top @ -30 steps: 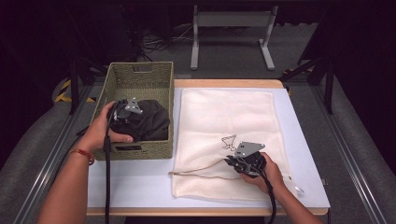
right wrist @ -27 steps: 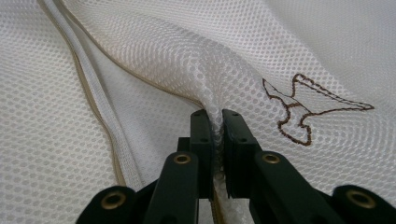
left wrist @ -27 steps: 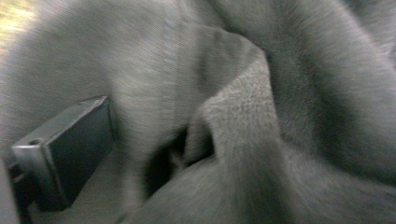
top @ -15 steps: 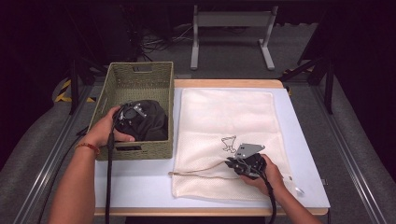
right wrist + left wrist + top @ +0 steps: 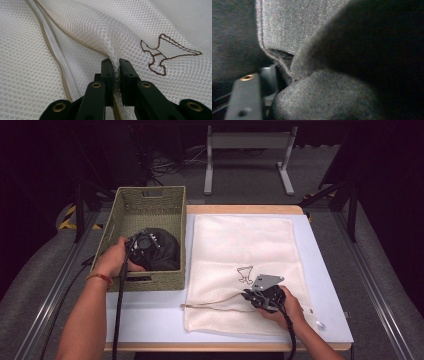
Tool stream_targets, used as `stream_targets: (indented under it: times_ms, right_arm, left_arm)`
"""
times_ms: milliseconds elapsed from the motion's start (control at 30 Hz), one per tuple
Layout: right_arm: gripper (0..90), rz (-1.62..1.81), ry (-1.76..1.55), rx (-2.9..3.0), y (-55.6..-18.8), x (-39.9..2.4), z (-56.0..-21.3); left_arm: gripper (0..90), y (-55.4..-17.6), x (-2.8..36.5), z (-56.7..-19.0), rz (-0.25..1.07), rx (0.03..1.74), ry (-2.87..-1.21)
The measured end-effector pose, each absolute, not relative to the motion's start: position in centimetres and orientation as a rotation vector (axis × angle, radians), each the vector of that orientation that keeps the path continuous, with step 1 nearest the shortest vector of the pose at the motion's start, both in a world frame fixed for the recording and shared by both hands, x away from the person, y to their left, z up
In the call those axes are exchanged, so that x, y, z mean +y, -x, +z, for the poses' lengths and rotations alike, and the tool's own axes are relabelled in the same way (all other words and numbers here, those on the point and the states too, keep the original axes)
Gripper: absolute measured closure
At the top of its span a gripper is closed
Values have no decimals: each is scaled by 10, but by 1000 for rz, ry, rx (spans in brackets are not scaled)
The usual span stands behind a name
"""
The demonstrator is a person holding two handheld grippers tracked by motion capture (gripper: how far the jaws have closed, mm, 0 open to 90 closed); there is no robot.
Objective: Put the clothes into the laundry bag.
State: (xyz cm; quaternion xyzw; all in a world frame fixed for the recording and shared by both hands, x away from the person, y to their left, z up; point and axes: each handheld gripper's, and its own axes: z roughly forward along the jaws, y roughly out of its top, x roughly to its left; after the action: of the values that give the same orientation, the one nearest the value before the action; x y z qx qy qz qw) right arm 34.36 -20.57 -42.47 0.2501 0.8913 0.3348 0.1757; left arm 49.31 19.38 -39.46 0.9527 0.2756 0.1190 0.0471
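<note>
Right gripper (image 5: 115, 65) fingers (image 5: 107, 75) pinching white mesh bag (image 5: 75, 32) fold

A cream-white mesh bag (image 5: 75, 30) with a brown stitched emblem (image 5: 165, 53) sits between black jaws; beside it, an olive-green woven basket (image 5: 120, 215) holds dark grey cloth (image 5: 287, 25).

Basket (image 5: 172, 222): tall woven walls hem in the dark clothes (image 5: 167, 251); entry from above.
Back half of basket: free.
Surface (image 5: 150, 317): bare strip before basket.
Mesh bag (image 5: 240, 245): flat, passable over.
</note>
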Motion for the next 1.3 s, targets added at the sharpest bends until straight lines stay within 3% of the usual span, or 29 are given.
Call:
stream_targets:
  times_ms: [67,233,633,1300]
  right_arm:
    - [833,946,-705,2524,-343,-206,-425]
    - [836,946,-700,2530,-343,-207,-425]
    - [847,964,-699,2509,-340,-209,-423]
    - [852,983,-694,2484,-338,-210,-420]
  left_arm:
    - [444,-491,195,-392,406,831,-2891]
    - [532,-487,200,-387,499,842,-2831]
    - [568,-468,216,-361,774,843,-2541]
    - [572,-413,246,-326,831,785,-2034]
